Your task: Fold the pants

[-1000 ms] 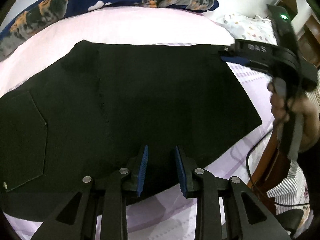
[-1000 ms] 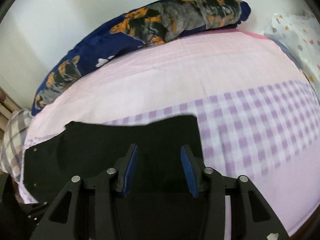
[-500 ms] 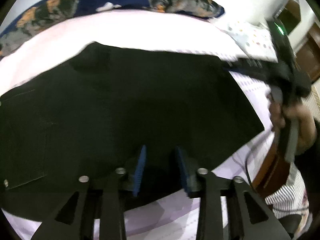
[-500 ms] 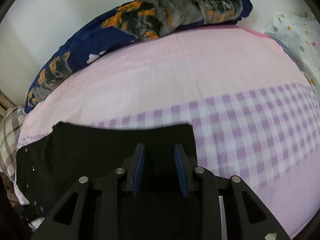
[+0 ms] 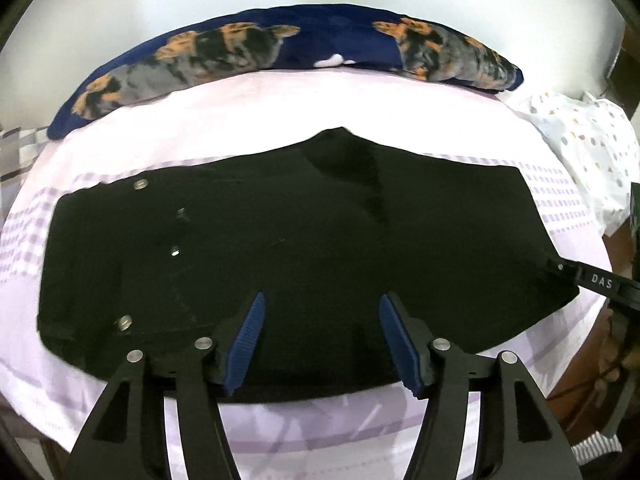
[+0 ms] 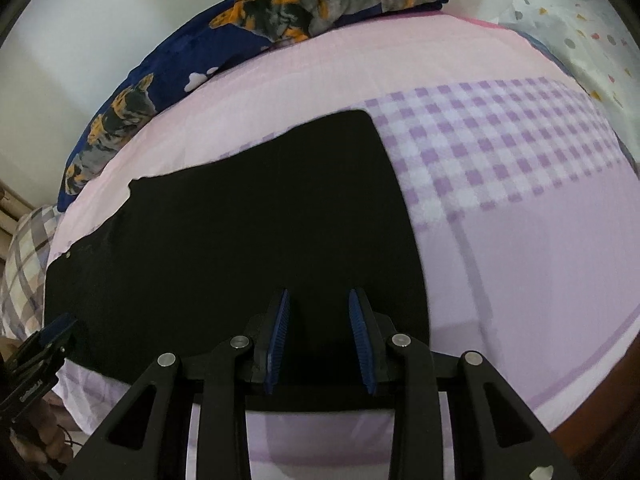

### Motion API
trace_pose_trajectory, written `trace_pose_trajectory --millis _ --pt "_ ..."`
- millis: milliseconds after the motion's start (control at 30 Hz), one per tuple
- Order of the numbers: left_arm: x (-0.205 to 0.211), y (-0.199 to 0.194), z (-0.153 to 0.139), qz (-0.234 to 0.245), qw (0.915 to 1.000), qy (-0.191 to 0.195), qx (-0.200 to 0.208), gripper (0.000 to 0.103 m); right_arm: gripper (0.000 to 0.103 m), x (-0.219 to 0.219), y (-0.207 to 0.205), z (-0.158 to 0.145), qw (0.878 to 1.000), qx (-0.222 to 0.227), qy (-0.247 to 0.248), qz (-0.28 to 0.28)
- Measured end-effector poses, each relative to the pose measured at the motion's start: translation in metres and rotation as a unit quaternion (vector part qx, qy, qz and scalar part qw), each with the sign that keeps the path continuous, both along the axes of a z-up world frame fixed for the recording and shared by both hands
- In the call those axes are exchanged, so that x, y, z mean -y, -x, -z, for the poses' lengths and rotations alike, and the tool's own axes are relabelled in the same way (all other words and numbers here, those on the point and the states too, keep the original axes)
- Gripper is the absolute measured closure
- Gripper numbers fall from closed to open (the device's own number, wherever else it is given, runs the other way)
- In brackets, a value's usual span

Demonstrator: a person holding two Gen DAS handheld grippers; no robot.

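The black pants (image 5: 320,240) lie flat and folded across the pink and purple checked bed sheet (image 5: 280,104), metal studs showing at their left end. My left gripper (image 5: 320,340) hovers over their near edge, jaws opening wide, nothing pinched between the pads. My right gripper (image 6: 320,336) is over the near right part of the pants (image 6: 240,220), its blue pads a narrow gap apart with flat black cloth below them. The right gripper's tip (image 5: 576,274) shows at the pants' right edge. The left gripper (image 6: 44,344) appears at the lower left, held by a hand.
A navy blanket (image 5: 280,48) with orange and grey animal print runs along the wall at the far side of the bed. A white spotted pillow (image 5: 580,148) lies at the far right, and a plaid pillow (image 6: 24,248) at the left. Bare checked sheet (image 6: 520,200) spreads right of the pants.
My left jaws have spread much wider and the gripper has drawn back, so the whole pants now show. My right gripper has shifted back toward the near edge, its jaws a little narrower.
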State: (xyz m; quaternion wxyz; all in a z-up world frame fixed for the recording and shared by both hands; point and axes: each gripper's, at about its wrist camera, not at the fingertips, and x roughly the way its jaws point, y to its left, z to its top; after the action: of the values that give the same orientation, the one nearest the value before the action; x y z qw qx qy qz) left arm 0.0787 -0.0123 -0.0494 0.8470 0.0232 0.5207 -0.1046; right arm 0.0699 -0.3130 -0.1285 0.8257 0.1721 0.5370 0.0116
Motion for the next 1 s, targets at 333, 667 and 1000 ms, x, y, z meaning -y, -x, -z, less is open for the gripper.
trace_pose_trajectory --millis 333,667,1000 --pt "-0.047 0.022 -0.009 -0.059 0.9978 0.031 0.006 0.036 0.061 -0.041 0.007 -0.007 1.0 -0.006 0.009 -0.019" --pt "-0.115 0.039 -0.018 -0.123 0.9863 0.11 0.006 0.036 0.05 -0.08 0.003 -0.012 0.999 -0.009 0.013 -0.048" --pt "-0.211 0.058 -0.003 -0.217 0.9367 0.274 -0.008 0.036 0.04 -0.099 -0.004 -0.012 0.998 -0.015 0.0 -0.054"
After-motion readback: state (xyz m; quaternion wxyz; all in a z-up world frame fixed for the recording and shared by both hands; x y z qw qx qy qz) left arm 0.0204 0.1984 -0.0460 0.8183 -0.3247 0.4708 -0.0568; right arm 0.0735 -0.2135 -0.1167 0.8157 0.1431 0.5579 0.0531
